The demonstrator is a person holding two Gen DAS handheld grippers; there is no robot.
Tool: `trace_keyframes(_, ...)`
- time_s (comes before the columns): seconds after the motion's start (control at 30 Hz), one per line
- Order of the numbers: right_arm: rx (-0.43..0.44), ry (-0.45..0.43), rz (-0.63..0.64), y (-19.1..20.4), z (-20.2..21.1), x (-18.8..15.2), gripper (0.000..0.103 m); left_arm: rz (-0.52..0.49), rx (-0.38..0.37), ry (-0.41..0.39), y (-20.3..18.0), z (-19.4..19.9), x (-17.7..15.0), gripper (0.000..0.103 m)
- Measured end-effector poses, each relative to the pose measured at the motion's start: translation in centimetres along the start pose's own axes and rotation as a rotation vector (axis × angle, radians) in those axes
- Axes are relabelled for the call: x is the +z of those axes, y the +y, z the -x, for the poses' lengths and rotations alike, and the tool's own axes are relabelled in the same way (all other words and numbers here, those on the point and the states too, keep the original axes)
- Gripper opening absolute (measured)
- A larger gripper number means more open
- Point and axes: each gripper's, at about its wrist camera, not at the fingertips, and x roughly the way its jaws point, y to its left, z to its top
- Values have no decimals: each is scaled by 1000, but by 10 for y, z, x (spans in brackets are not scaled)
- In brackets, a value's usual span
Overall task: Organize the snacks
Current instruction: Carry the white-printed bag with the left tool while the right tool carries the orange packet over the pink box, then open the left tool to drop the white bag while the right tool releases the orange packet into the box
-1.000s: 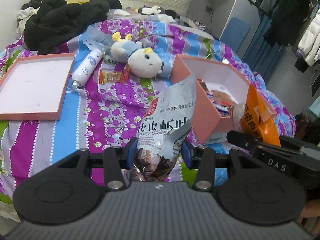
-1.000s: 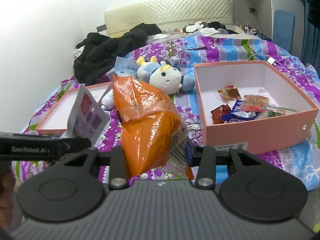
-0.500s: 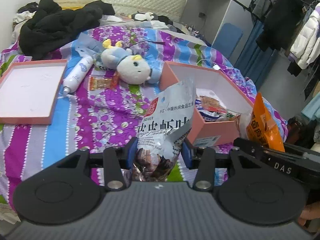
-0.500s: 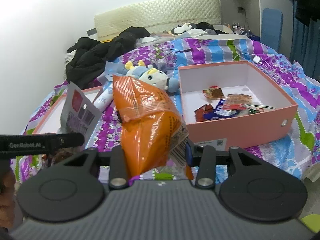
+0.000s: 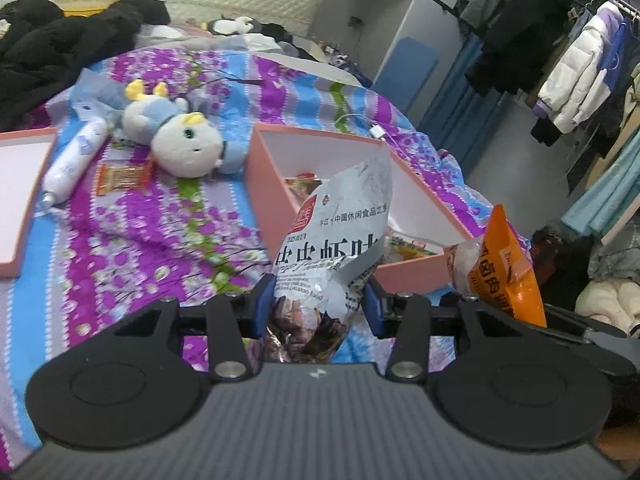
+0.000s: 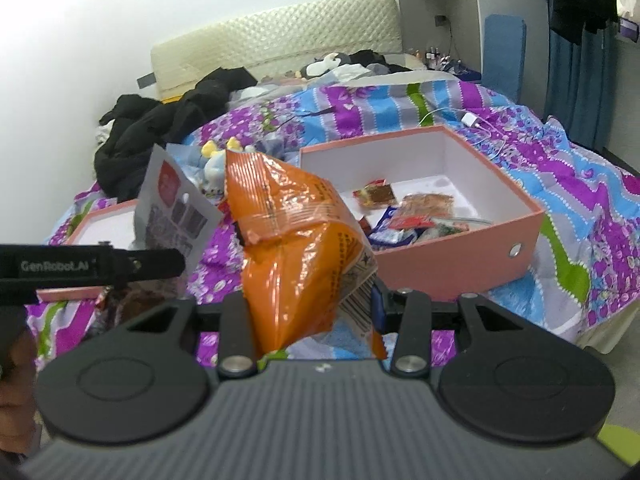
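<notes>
My left gripper (image 5: 318,306) is shut on a silver snack bag (image 5: 336,240) with black Chinese print, held upright above the bedspread. My right gripper (image 6: 310,306) is shut on an orange snack bag (image 6: 296,248), also upright. Each bag shows in the other view: the orange bag (image 5: 504,268) at the right, the silver bag (image 6: 172,208) at the left. An open pink box (image 6: 452,256) with several small snack packets inside sits on the bed ahead; in the left wrist view the pink box (image 5: 268,184) stands just behind the silver bag. A small orange packet (image 5: 120,176) lies loose on the bedspread.
A pink box lid (image 5: 16,184) lies at the left. A plush toy (image 5: 180,140) and a white tube (image 5: 72,164) lie beside the box. Black clothes (image 6: 168,128) are heaped near the headboard. A white charger cable (image 6: 472,120) lies beyond the box. Hanging clothes (image 5: 560,60) line the right.
Both grippers have pulled back from the bed with their bags still held, so the pink box and plush toy look smaller and farther off. Grips are unchanged.
</notes>
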Motion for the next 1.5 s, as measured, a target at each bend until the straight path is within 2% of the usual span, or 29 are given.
trace_keyframes(0.27,-32,-49,18,-24,-44,41,44,-39,-28,-10,-16,-55,55,51)
trace_keyframes(0.47,-78,-38,32,-51,-93,77,44,-137,-55,-15,-29,-107,107,51)
trace_keyframes(0.6,-122,-37,16,-72,-120,99,44,-120,-61,-6,-27,-144,146,51)
trace_keyframes(0.73,-148,24,31,-86,-157,111,45,-126,-62,38,-27,-186,180,51)
trace_keyframes(0.8,-156,76,71,-88,-177,113,45,-128,-111,103,-26,-213,192,51)
trace_keyframes(0.87,-149,137,60,-95,-197,113,45,-91,-73,139,-23,-230,194,51)
trace_keyframes(0.93,-150,189,35,-103,-212,110,45,-128,-56,164,-27,-244,198,51)
trace_keyframes(1.03,-146,250,-27,-115,-226,107,45,-111,-35,231,-25,-266,202,51)
trace_keyframes(1.17,-162,278,-38,-119,-229,103,46,-108,-34,263,-20,-276,197,52)
trace_keyframes(1.27,-151,272,-65,-123,-224,101,50,-129,-14,280,-15,-279,191,56)
trace_keyframes(1.3,-146,274,-70,-124,-224,102,58,-120,-15,280,-12,-278,190,61)
trace_keyframes(1.33,-150,272,-69,-124,-223,102,73,-113,-15,275,-10,-276,190,70)
trace_keyframes(1.4,-161,258,-58,-123,-219,102,83,-111,-20,253,-7,-268,191,74)
trace_keyframes(1.5,-155,231,-72,-122,-212,103,83,-101,-23,225,-4,-254,193,74)
